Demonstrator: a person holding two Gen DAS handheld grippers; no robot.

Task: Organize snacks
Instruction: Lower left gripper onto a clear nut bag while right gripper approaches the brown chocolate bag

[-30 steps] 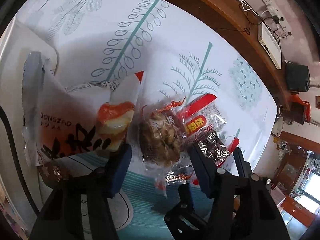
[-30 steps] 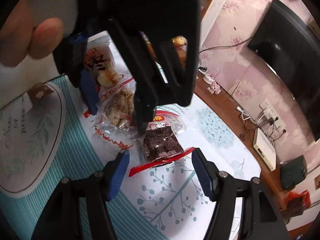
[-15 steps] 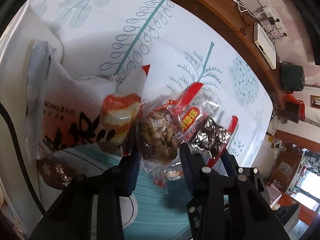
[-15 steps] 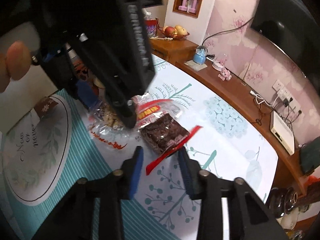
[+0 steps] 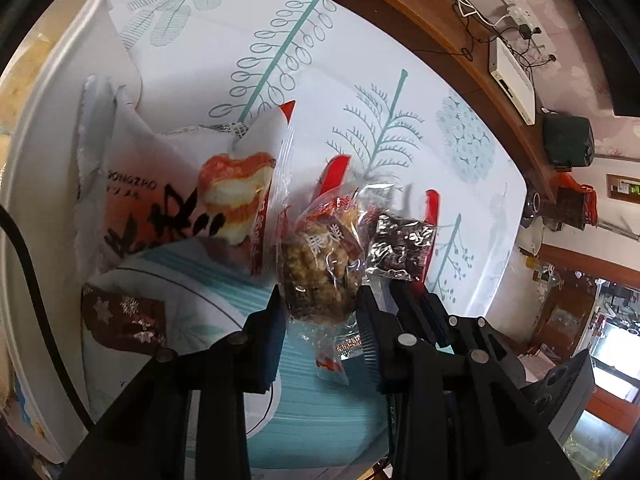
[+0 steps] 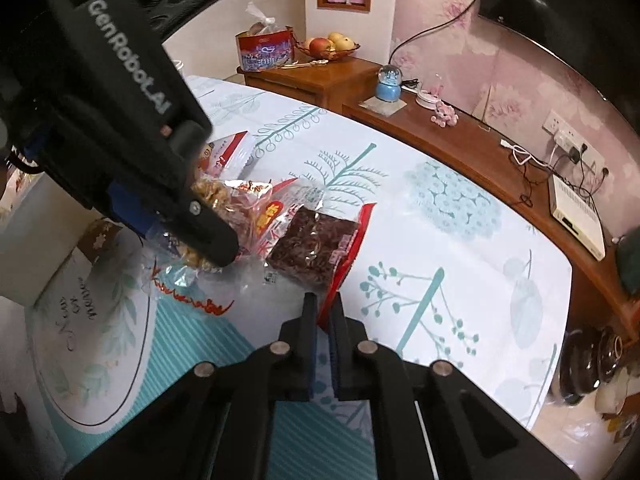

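Note:
A clear pack of walnut-coloured snacks (image 5: pixel 320 264) sits between the fingers of my left gripper (image 5: pixel 322 300), whose jaws are closing and press on both its sides. The right wrist view shows this pack (image 6: pixel 212 196) clamped in the left gripper (image 6: pixel 180 240) just above the table. A pack of dark brown snacks (image 6: pixel 312 248) with a red edge lies beside it. My right gripper (image 6: pixel 324 308) is shut on that red edge. The dark pack (image 5: pixel 400 244) also shows in the left wrist view, right of the walnut pack.
A large white and orange snack bag (image 5: pixel 160 200) leans against a white bin (image 5: pixel 40 120) on the left. A small brown snowflake packet (image 5: pixel 120 316) lies on the teal placemat (image 6: pixel 180 340). A red-labelled clear pack (image 6: pixel 276 216) lies between the two held packs. A wooden sideboard (image 6: pixel 480 160) runs behind the table.
The left gripper's jaws narrowed onto the walnut pack and rose slightly with it. The right gripper's jaws went from wide apart to shut on the dark pack's red edge.

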